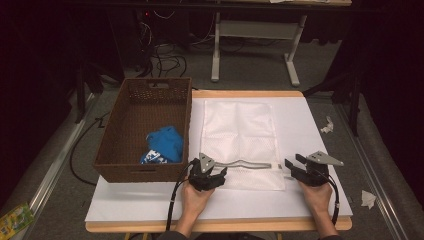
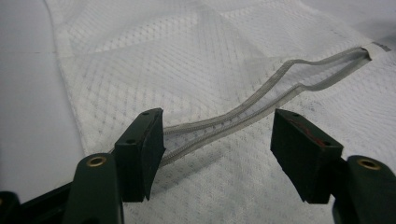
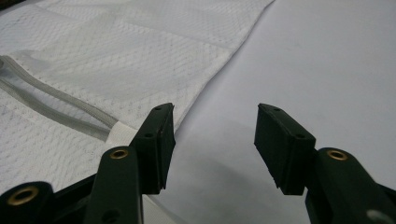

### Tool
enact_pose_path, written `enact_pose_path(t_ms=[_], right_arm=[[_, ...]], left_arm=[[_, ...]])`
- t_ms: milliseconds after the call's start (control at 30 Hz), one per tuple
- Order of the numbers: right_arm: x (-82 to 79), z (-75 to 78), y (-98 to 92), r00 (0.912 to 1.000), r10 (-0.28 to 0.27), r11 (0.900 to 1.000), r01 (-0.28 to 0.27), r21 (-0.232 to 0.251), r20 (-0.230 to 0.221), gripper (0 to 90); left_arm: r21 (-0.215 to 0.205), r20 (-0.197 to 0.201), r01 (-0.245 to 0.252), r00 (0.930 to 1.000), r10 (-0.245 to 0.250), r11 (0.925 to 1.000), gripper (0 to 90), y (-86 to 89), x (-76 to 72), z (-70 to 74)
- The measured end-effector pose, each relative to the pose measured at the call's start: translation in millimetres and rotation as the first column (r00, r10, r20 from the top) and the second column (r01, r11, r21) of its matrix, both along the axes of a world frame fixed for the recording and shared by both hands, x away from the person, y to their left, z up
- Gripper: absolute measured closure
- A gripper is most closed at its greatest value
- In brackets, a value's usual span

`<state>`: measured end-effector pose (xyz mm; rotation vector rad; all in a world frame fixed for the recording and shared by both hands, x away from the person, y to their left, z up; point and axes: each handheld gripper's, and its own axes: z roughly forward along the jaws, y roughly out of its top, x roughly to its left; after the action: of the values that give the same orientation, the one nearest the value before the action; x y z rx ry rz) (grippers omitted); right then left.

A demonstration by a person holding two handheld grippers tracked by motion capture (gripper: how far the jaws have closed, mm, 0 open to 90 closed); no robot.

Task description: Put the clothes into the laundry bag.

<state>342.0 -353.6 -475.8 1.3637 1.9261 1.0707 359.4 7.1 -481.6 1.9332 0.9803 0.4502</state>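
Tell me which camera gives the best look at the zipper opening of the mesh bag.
The left gripper view: the grey zipper runs close between the open jaws, its gap plainly parted. The high view shows it as a thin wavy line. The right gripper view catches just its end by the bag's edge.

Left claw (image 2: 217, 147) hovers low over a white mesh laundry bag (image 2: 187, 70) lying flat on the white counter (image 2: 28, 93), its two black jaws standing apart with nothing pressed between them. A grey zipper (image 2: 261, 100) runs from just beside the left-hand jaw up toward the upper right of the view in a wavy line, its two sides parted along the middle so the bag's mouth gapes slightly. Faint crease lines cross the mesh farther back.
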Motion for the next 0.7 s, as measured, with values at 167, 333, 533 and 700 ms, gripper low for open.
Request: enact_pose_path(t_ms=[167, 333, 533, 700], right_arm=[[0.4, 0.1, 0.2, 1.0000, 0.002, 1.000, -0.002, -0.005, -0.001, 47.3], [0.5, 0.2, 0.7, 1.0000, 0.002, 1.000, -0.002, -0.008, -0.005, 47.1], [1.0, 0.6, -0.1, 0.9999, 0.007, 1.000, -0.007, -0.004, -0.008, 50.4], [1.0, 1.3, -1.7, 0.9999, 0.003, 1.000, -0.003, 0.016, -0.011, 51.8]], left_arm=[[-0.009, 0.008, 0.000, 1.0000, 0.000, 1.0000, 35.1, 0.1, -0.8, -0.1], [0.000, 0.016, 0.003, 0.9999, -0.003, 1.0000, 35.2, -0.5, -1.6, 0.1], [0.001, 0.020, 0.002, 0.9998, -0.002, 1.0000, 34.9, -0.4, -2.1, 0.3], [-0.002, 0.023, -0.002, 0.9997, 0.002, 1.0000, 34.7, 0.0, -2.5, 0.4]])
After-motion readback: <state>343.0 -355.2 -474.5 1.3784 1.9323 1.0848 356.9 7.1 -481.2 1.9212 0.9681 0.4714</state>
